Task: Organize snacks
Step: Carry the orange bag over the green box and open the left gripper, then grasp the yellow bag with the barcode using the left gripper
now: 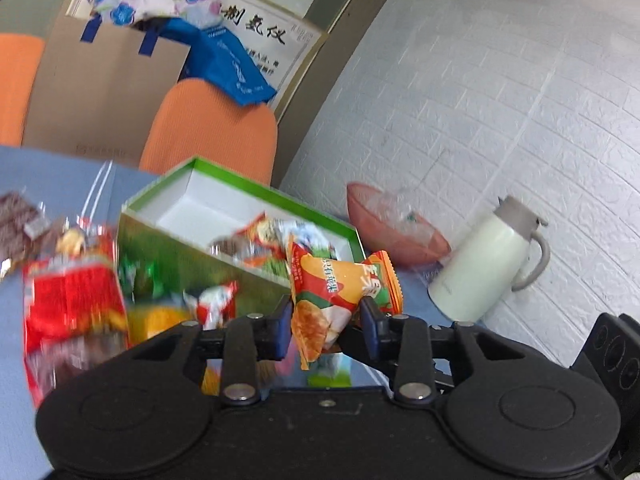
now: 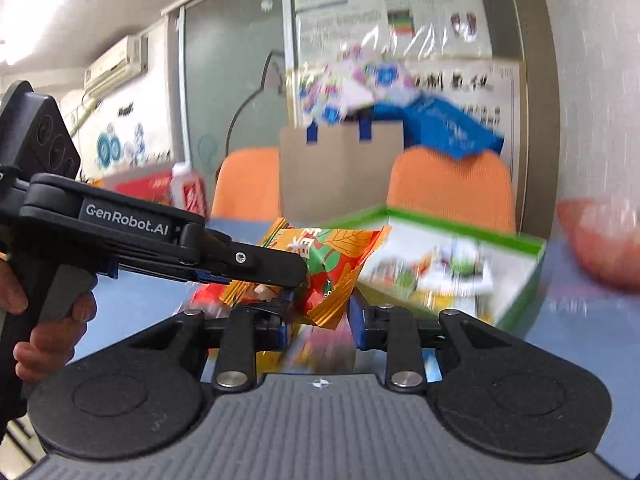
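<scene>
My left gripper (image 1: 326,320) is shut on an orange snack packet (image 1: 340,284) and holds it up just in front of the green box (image 1: 248,188), which has a white inside and several packets at its right end. My right gripper (image 2: 320,312) is shut on another orange snack packet (image 2: 332,268). The left gripper's finger (image 2: 256,262) reaches in from the left beside that packet, with a packet behind it. The green box (image 2: 460,236) lies to the right in the right wrist view. Loose snacks, among them a red bag (image 1: 72,300), lie left of the box.
A white jug (image 1: 484,260) and a pink bowl (image 1: 396,232) stand right of the box by the white brick wall. Two orange chairs (image 1: 212,128) and a cardboard bag (image 1: 104,88) stand behind the blue table (image 1: 60,176).
</scene>
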Tool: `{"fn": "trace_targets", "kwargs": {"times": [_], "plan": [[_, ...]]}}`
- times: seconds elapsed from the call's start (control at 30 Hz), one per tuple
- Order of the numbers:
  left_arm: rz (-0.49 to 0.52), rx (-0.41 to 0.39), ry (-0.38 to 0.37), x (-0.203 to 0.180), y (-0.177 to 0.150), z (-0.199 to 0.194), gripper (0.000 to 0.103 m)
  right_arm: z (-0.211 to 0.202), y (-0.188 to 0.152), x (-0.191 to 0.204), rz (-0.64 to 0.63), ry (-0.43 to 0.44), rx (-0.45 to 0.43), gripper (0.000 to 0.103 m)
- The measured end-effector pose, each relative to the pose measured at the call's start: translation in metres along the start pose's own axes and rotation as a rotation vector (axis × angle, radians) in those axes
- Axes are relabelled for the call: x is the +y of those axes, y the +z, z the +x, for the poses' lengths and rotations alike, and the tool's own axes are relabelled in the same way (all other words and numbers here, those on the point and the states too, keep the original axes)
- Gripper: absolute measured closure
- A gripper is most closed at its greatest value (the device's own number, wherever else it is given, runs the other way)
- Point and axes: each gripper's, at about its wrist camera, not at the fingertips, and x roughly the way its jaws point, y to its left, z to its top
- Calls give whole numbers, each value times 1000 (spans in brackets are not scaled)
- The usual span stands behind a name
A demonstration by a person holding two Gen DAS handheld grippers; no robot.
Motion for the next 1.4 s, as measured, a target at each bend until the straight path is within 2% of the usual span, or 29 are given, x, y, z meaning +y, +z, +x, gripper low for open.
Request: {"fn": "trace_targets", "kwargs": {"times": [0.27, 0.57, 0.6, 0.63, 0.67, 0.7, 0.73, 0.77, 0.8, 0.93, 1.1, 1.17, 1.23, 1.33, 1.4], "plan": [[-56, -4, 2, 41, 54, 45, 32, 63, 27, -21, 21, -36, -49, 53], [-80, 47, 79, 77, 69, 86, 32, 120, 20, -37, 61, -24, -3, 53], [-73, 47, 97, 79, 68, 89, 28, 125, 17, -37, 52, -34, 6, 53], [-63, 40, 124, 80, 67, 92, 5, 130, 14, -36, 32, -55, 28, 51], [-54, 32, 165, 81, 65, 92, 0, 136, 11, -33, -2, -81, 59, 39], [-51, 19, 209, 81, 63, 90, 0, 140, 7, -30, -42, -109, 86, 29], [-41, -12, 249, 80, 60, 84, 0, 139, 2, -27, -76, -136, 93, 9], [-26, -34, 256, 79, 57, 78, 0, 133, -3, -26, -100, -164, 54, 2], [-15, -35, 240, 77, 56, 73, 0, 128, -5, -25, -124, -176, 37, 0], [3, -32, 201, 62, 53, 44, 0, 108, 5, -28, -98, -175, 62, 0], [11, -43, 296, 41, 36, -9, 0, 50, 11, -22, 2, -70, -30, 0], [-22, -69, 266, 42, 19, -30, 0, 31, 3, -15, 26, -44, -43, 0], [-48, -60, 254, 42, 2, -42, 0, 16, -10, -9, 74, -37, -39, 0], [-54, -24, 232, 40, -18, -41, 0, 2, -34, -3, 149, -35, 9, 0], [-52, 24, 209, 40, -22, -26, 0, -4, -49, -3, 179, -50, 63, 0]]}}
